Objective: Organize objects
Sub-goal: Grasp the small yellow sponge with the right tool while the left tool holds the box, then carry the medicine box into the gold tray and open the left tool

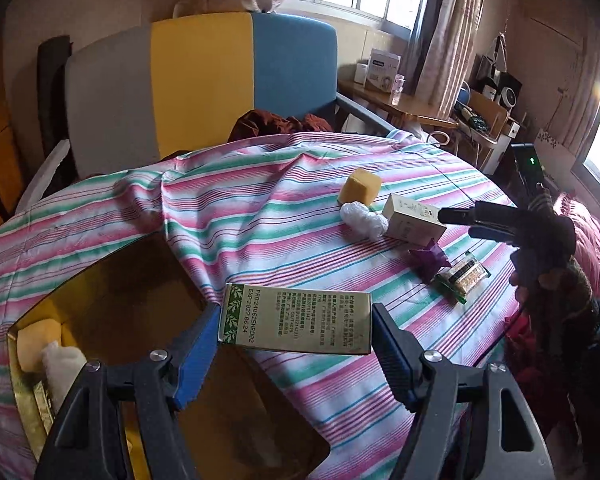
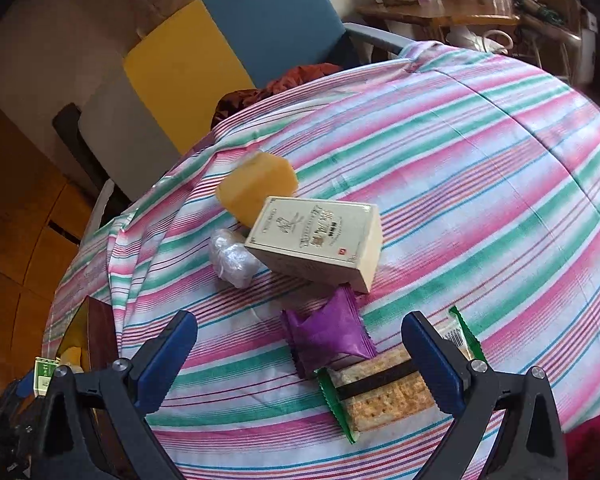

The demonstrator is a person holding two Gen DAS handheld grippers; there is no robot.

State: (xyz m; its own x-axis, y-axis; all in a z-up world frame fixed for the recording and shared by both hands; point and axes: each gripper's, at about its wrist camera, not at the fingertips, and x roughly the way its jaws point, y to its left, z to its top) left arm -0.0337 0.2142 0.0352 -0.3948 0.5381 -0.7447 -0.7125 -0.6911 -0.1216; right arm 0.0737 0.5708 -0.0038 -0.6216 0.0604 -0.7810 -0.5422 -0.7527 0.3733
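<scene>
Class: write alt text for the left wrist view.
The left gripper holds a green-and-cream box between its jaws above a yellow-lined box. Beyond, a sponge, cream carton and snack packets lie on a striped cloth.

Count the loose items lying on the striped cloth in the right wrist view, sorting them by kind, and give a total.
Boxes: 1, the cream box
Yellow blocks: 1, the yellow block
Clear plastic bundles: 1, the plastic bundle
Snack packets: 2, the purple packet and the cracker packet
Total: 5
</scene>
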